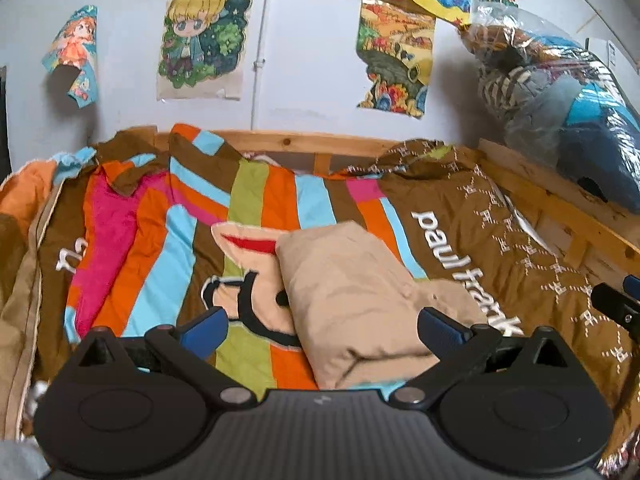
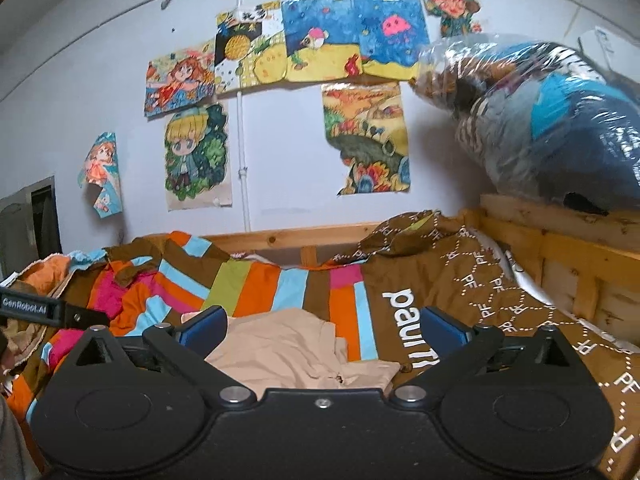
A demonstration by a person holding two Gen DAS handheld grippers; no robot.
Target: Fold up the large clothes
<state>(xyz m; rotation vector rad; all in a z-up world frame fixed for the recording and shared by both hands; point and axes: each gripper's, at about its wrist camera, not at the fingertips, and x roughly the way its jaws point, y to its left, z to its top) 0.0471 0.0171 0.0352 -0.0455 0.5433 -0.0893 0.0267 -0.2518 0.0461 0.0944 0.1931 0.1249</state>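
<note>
Folded beige garment (image 1: 352, 304) rests on the bed (image 1: 560, 204), both claws, left (image 1: 324, 322) and right (image 2: 324, 326), gaping empty; folding apparently complete, pending tidying.

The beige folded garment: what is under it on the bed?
The beige garment lies on a striped quilt with brown, orange, blue and pink bands. It covers part of the quilt's cartoon face and of the white lettering. The covered part cannot be seen.

Folded beige garment (image 1: 352, 304) on striped quilt (image 1: 264, 204)
</note>
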